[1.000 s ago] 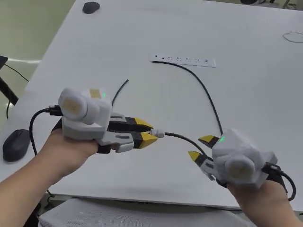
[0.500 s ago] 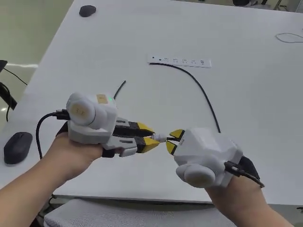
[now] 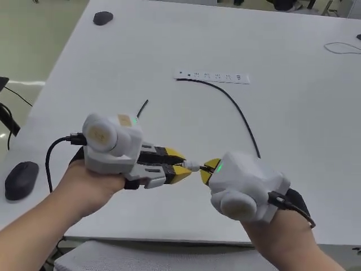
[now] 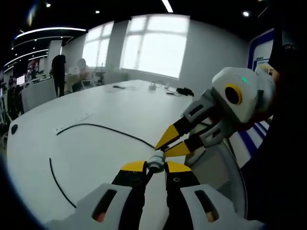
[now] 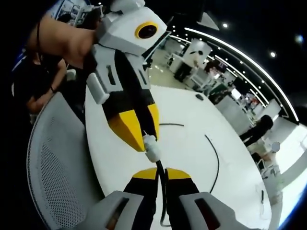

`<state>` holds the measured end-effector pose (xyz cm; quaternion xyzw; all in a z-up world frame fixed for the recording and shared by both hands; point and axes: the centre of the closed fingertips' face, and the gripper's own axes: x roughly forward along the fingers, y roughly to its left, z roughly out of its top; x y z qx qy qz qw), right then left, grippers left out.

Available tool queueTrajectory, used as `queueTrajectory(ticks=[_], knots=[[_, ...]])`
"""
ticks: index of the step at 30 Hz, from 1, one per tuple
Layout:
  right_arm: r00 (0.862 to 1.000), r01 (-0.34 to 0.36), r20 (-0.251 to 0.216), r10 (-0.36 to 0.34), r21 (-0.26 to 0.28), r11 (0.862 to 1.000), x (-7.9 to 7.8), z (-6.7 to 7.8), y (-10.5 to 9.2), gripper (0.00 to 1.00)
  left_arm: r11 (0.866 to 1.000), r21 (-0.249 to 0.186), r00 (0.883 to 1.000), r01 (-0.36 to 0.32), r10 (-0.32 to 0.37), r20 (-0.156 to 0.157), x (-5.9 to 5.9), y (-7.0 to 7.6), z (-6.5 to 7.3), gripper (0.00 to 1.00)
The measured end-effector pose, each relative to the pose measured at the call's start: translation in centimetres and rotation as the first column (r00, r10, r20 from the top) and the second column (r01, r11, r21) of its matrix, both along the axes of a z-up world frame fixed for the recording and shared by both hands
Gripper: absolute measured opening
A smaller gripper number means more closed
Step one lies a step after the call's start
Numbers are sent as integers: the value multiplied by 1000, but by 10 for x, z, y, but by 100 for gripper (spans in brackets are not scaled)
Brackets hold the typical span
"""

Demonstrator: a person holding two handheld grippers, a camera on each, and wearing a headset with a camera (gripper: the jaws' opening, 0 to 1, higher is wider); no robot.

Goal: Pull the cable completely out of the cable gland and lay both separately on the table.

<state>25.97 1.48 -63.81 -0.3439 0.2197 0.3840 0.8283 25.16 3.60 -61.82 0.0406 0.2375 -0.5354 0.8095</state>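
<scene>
**While gland [image 3: 192, 166] and cable [image 5: 161, 187] are joined, both are held**

Head view: above the desk [image 3: 141, 51], the left gripper [image 3: 181, 164] clamps the gland, and the right gripper [image 3: 207, 170] sits tip to tip with it. Left gripper view: jaws pinched on the gland. Right gripper view: jaws closed on the black cable entering it.

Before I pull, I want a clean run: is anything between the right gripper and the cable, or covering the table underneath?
Nothing visible. The right gripper is shut on the cable beside the cable gland, which the left gripper clamps. The table below is bare; the power strip lies farther back.
</scene>
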Motion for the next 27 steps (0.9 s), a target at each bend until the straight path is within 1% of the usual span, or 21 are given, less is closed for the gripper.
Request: queueTrajectory(ticks=[2,5,7,10,11,12,13,14,15,17,18,19,22,23,24,25,26,27], knots=[[1000,6,-5,-6,1,1000,1,-2,-4,0,1000,0,1000,0,0,3,0,-1,0,15],[998,37,-43,-35,34,999,1,-4,-8,0,1000,-5,1000,4,-4,1,0,-3,0,15],[998,53,-44,-52,30,998,5,-5,-15,0,1000,-9,1000,3,-3,5,1,-3,1,15],[994,89,-69,-86,50,995,8,-9,-22,0,1000,-14,1000,0,0,3,2,-3,1,15],[993,98,-75,-94,51,994,9,-10,-25,0,1000,-17,1000,-1,1,-1,3,-4,1,15],[990,112,-89,-107,60,992,10,-13,-27,0,1000,-26,1000,-8,8,-19,3,-4,1,15],[989,121,-95,-115,65,991,11,-14,-29,0,1000,-30,1000,-8,8,-16,4,-4,2,15],[989,120,-92,-114,58,991,12,-16,-31,0,1000,-28,1000,-6,6,-10,4,-4,1,15],[988,127,-95,-122,51,991,13,-19,-35,0,1000,-22,1000,-2,2,-11,5,-3,0,15],[981,159,-124,-150,68,985,13,-25,-40,0,1000,-22,1000,0,0,-11,6,-3,-1,15],[978,171,-131,-161,69,983,15,-27,-43,0,1000,-23,1000,3,-3,-8,6,-3,-2,15],[976,181,-136,-170,73,981,15,-28,-46,0,1000,-25,1000,6,-6,-12,6,-3,-2,15],[964,220,-173,-201,101,970,16,-35,-52,0,1000,-24,1000,3,-3,-9,6,-2,-4,15],[956,247,-194,-221,122,961,17,-37,-54,0,1000,-28,1000,2,-2,-12,7,-1,-4,15],[953,256,-198,-228,127,958,18,-38,-56,0,999,-32,1000,2,-3,-17,7,-1,-4,15],[945,278,-219,-244,139,951,19,-41,-59,0,999,-34,1000,3,-4,-17,7,-1,-4,15],[941,288,-227,-251,142,947,19,-43,-60,0,999,-33,1000,4,-5,-18,6,-1,-5,15],[931,311,-248,-269,150,938,19,-47,-64,0,999,-32,1000,5,-6,-18,6,-1,-5,15]])
